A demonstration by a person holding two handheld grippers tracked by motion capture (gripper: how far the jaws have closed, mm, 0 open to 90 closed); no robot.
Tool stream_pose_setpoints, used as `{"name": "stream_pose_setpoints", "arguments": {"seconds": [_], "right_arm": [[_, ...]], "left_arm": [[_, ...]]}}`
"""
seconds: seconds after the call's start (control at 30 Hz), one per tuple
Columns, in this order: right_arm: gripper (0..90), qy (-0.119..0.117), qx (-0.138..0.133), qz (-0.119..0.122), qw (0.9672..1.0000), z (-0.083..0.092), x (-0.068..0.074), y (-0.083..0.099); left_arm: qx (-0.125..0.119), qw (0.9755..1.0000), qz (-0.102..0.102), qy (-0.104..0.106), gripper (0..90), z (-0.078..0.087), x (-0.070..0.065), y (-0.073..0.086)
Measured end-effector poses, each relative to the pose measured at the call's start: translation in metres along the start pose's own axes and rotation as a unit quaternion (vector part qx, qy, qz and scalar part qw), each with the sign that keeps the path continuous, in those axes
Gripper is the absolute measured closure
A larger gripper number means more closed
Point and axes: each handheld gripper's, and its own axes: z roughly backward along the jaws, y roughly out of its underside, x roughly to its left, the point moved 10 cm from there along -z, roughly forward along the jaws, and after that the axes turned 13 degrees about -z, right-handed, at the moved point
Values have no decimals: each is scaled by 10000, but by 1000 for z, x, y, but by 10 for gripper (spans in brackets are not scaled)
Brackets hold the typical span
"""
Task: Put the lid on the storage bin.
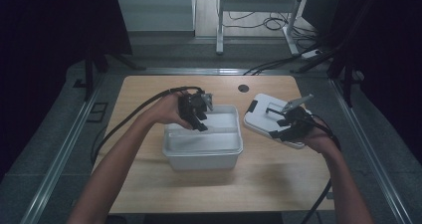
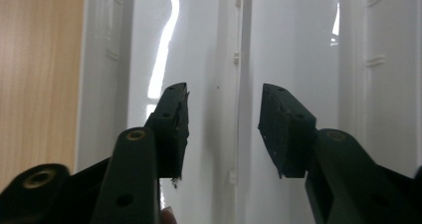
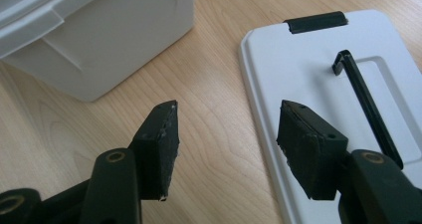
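Right now my left gripper (image 1: 201, 119) hangs over the white plastic bin (image 1: 203, 154), jaws pointing down into it. In the left gripper view the two pads (image 2: 175, 129) stand apart w/ nothing between them; below them I see the bin's glossy white floor and a thin white ridge (image 2: 238, 84) running across it, lined up w/ the gap. So left is open, holding nothing.

My right gripper (image 1: 287, 127) sits at the near edge of the white lid (image 1: 263, 115), which lies flat on the wooden table (image 1: 149, 184) just right of the bin, not touching it as far as I can tell. In the right gripper view my jaws are spread too: the left pad (image 3: 161, 144) is over bare wood, the right pad over the lid's near rim, and the lid's edge runs up between them. Pads don't press on anything, so right is open as well.

Farther along the lid there's a slim black handle (image 3: 366, 99) lying in its recessed panel, and at the far end a black latch clip (image 3: 316, 21). Bin's outer wall (image 3: 114, 45) shows at upper left of that view, well apart from my right jaws.

Beyond both, near the table's far edge, a small round dark cable hole (image 1: 243, 88).
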Motion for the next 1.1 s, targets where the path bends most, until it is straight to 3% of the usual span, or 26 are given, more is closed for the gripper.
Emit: {"name": "stream_pose_setpoints", "arguments": {"seconds": [0.13,0.3,0.4,0.5,0.6,0.7,0.8,1.0,1.1], "right_arm": [[417,93,32,34,9999,-2,-4,-2],[419,271,153,124,9994,-6,-14,-6],[423,449,246,196,9985,-9,-23,-9],[423,623,356,259,9971,-13,-34,-14],[424,719,466,286,9959,-17,-44,-19],[424,769,602,348,9946,-23,-53,-23],[431,834,770,462,9925,-29,-62,-26],[461,1002,1101,702,9864,-39,-81,-32],[485,1061,1281,801,9828,-47,-91,-33]], "left_arm": [[-10,9998,84,-152,498,15,-1,11],[-84,9983,389,-424,480,35,-5,36],[-136,9955,714,-613,480,49,-9,60],[-280,9928,892,-752,479,59,-15,85],[-437,9883,1220,-806,480,62,-24,109],[-409,9859,1409,-809,481,57,-33,131],[-381,9824,1647,-794,481,41,-43,154],[-337,9777,1933,-747,480,9,-58,178],[-432,9755,2044,-696,480,-7,-64,184]]}}
